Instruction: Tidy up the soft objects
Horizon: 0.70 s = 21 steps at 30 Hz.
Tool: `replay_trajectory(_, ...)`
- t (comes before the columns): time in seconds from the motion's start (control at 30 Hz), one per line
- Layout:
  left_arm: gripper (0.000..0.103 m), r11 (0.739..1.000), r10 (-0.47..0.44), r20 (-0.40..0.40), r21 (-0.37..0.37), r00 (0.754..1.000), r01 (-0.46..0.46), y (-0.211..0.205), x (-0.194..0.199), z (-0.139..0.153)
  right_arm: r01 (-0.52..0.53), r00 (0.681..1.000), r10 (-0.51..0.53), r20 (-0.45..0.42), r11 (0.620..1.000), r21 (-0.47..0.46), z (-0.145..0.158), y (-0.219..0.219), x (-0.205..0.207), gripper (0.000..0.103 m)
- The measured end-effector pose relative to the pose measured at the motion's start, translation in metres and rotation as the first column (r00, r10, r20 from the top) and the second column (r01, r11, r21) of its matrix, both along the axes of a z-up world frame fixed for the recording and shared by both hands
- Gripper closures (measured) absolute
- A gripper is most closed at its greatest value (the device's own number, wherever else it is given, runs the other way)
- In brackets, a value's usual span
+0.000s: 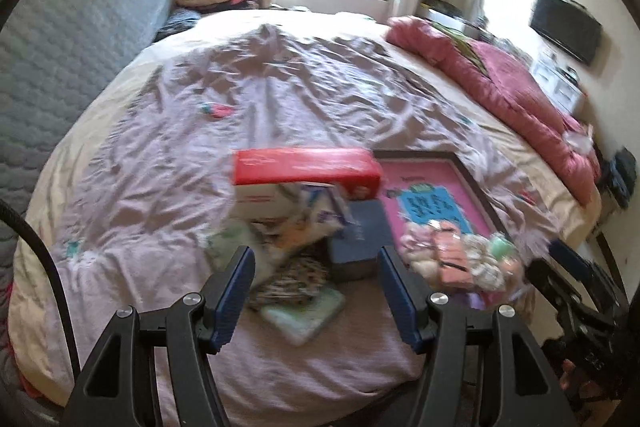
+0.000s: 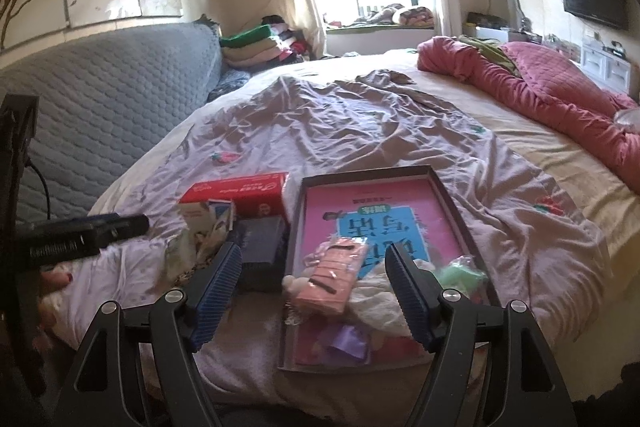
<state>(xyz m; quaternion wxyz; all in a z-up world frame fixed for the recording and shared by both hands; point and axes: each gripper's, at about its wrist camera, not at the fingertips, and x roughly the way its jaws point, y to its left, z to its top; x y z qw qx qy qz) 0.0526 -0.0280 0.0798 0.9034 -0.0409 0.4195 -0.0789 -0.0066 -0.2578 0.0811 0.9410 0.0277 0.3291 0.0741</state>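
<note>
Both my left claw (image 1: 316, 291) and right claw (image 2: 312, 287) hang wide and empty; snatching the pink toy (image 2: 334, 277) could drag the tray (image 2: 456, 215) along the bed (image 2: 360, 131).

Right hand-held gripper (image 2: 312, 261) jaws apart above pink pouch (image 2: 334, 277) in tray (image 2: 452, 203).

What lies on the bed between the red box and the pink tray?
In the right wrist view, a dark blue box sits between the red box and the pink tray, close beside the tray's left wall.
</note>
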Motion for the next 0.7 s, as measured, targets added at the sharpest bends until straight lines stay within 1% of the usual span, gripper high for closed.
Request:
replay_trajectory(0.17,0.040,0.997,0.074,-0.011,-0.011,0.997,-0.074,0.036,0.004,-0.004,-0.024,1.000,0.024,-0.010,1.000,-0.015,-0.003,0.012,0.003,0.027)
replay_trajectory(0.3,0.040,0.993,0.113,-0.033,-0.024,0.993,-0.114,0.057,0.007,-0.013,-0.049,0.999,0.048,-0.023,0.999,-0.021,-0.008,0.023,0.005,0.027)
replay_trajectory(0.53,0.040,0.989,0.142,-0.067,-0.033,0.988,-0.145,0.074,0.013,-0.033,-0.105,0.993,0.103,-0.051,0.994,-0.036,-0.017,0.047,0.011,0.027)
replay_trajectory(0.7,0.040,0.988,0.148,-0.099,-0.033,0.984,-0.152,0.078,0.016,-0.049,-0.152,0.984,0.150,-0.098,0.988,-0.014,-0.032,0.068,0.017,0.027)
